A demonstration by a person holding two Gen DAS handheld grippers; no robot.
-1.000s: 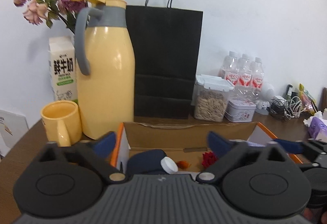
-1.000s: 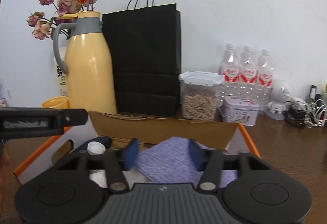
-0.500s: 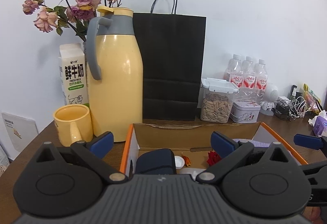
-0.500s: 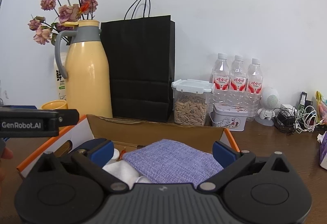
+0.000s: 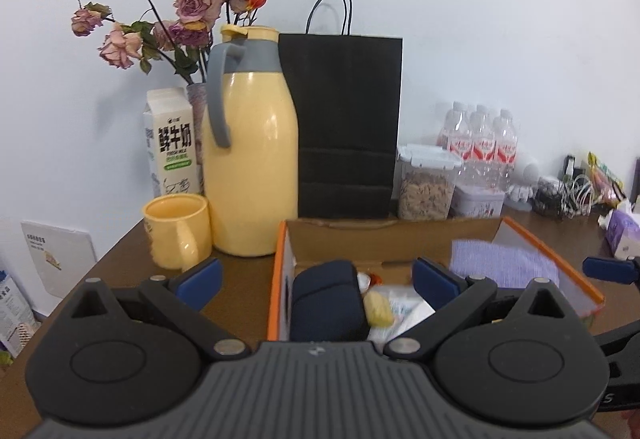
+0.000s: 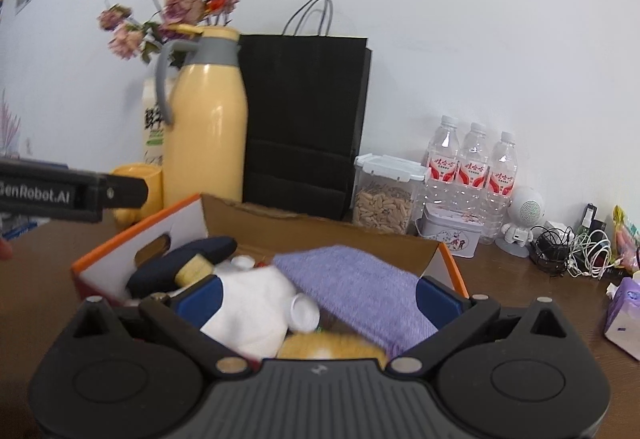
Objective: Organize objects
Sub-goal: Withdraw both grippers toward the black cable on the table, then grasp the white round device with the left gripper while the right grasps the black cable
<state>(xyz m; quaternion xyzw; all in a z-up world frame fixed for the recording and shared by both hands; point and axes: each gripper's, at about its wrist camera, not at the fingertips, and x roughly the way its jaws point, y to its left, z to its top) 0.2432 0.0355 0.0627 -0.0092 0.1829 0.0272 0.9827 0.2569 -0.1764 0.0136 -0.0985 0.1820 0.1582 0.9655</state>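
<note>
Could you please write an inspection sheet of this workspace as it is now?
Surface: brown wooden table, crowded along the wall.
Job's things: orange-edged cardboard box holding a purple cloth, a white cloth, a dark blue pouch and a white cap.
Clutter: yellow thermos jug, yellow mug, milk carton, dried roses, black paper bag, seed container, three water bottles, tin, tissue pack.
Tongs: left tongs open, empty; right tongs open, empty.
Cables: tangle at right.
Surroundings: white wall.
</note>
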